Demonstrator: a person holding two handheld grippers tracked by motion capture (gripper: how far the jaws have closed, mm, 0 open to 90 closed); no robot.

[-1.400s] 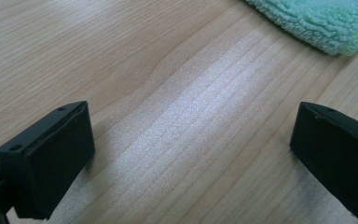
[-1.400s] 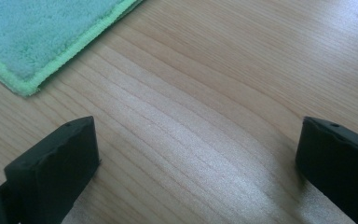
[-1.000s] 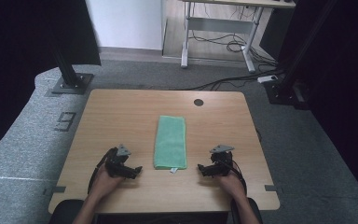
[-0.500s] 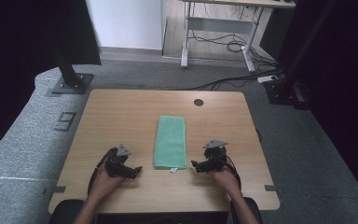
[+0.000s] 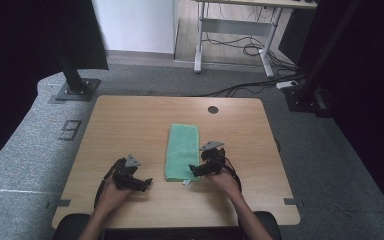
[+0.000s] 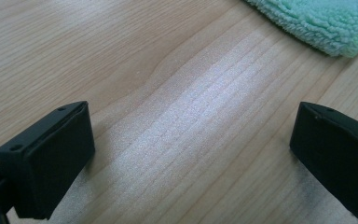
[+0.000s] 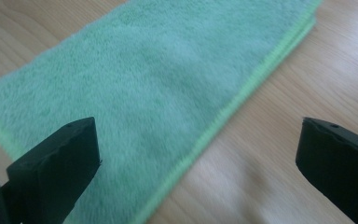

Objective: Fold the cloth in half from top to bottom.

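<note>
- Overhead, the folded green towel (image 5: 182, 151) lies lengthwise mid-table (image 5: 130, 120); the right gripper (image 5: 196, 171) sits at its near right edge, the left gripper (image 5: 145, 182) beside it, apart.
- Left gripper view: jaws wide over bare wood, towel corner (image 6: 326, 21) ahead.
- Right gripper view: jaws spread, straddling the towel's edge (image 7: 168, 84).
</note>
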